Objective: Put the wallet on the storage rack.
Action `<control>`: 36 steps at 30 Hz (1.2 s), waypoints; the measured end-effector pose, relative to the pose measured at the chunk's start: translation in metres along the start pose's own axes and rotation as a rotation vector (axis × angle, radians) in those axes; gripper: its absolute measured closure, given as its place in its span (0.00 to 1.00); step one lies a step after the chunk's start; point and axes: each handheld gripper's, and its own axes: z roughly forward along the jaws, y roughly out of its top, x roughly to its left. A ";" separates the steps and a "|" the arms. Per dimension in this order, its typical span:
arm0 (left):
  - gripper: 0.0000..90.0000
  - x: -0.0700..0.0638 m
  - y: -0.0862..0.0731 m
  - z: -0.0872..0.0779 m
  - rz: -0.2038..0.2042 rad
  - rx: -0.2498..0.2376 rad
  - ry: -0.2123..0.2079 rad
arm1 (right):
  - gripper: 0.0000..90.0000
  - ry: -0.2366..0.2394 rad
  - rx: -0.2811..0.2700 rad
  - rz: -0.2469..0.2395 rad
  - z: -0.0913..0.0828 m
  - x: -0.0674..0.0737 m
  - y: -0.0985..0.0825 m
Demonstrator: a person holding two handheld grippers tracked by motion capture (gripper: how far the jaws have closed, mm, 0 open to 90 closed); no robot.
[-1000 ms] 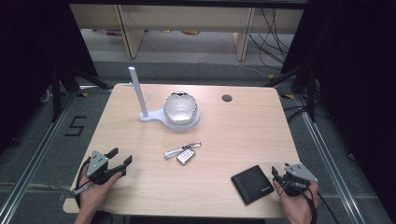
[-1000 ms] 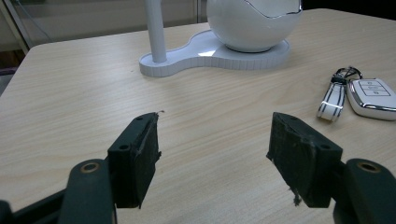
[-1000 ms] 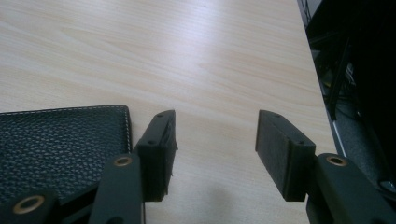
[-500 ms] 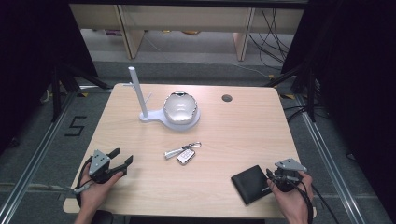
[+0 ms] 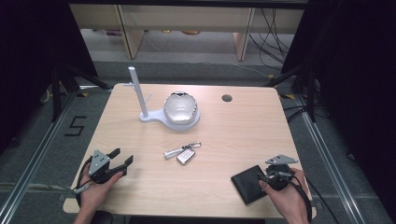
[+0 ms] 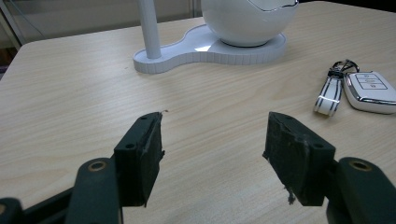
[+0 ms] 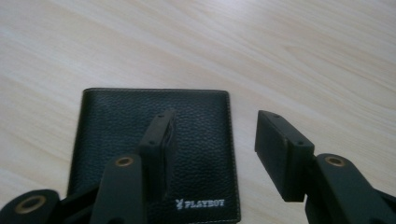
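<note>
Right gripper (image 7: 212, 154) hovers over the wallet (image 7: 154, 154), jaws part open with nothing between them; they've just been opening again after a short squeeze. One jaw sits over the leather, the other over bare table (image 7: 303, 56) past the wallet's edge, so it straddles that side edge. No contact that I can see.

Wallet: black, grained leather, folded shut, lying flat near the table's front right corner in the high view (image 5: 250, 184), just in front of the right hand (image 5: 287, 198). My read on handling:
- light, no issue with weight
- soft and flexible, will sag or flop open if pinched at one corner
- thin and flat on wood, so a jaw can't get under it easily
- grain gives fair friction, not slippery
- not fragile

Best hold, I'd say: pinch across the thickness at the folded spine, or drag it to overhang the table edge and clamp there. Which side is the spine, can't tell.

Left gripper (image 6: 212, 154) idles wide open and empty at the front left (image 5: 122, 161). Keys (image 5: 183, 153) lie mid-table, well apart from the wallet. White stand (image 5: 161, 109) sits further back.
</note>
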 end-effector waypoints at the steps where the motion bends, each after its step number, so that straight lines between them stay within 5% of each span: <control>1: 0.40 0.000 0.000 -0.001 -0.001 0.006 0.005 | 0.54 0.008 0.017 0.002 0.000 0.002 0.001; 18: 0.40 -0.001 0.000 0.000 0.001 0.006 -0.008 | 0.39 0.091 0.193 -0.059 0.025 0.045 0.012; 27: 0.40 -0.001 0.000 0.000 -0.011 0.003 -0.014 | 0.32 0.042 0.242 -0.120 0.033 0.059 0.018; 36: 0.40 -0.001 0.000 -0.001 -0.014 0.008 -0.013 | 0.33 0.050 0.245 -0.158 0.037 0.068 0.020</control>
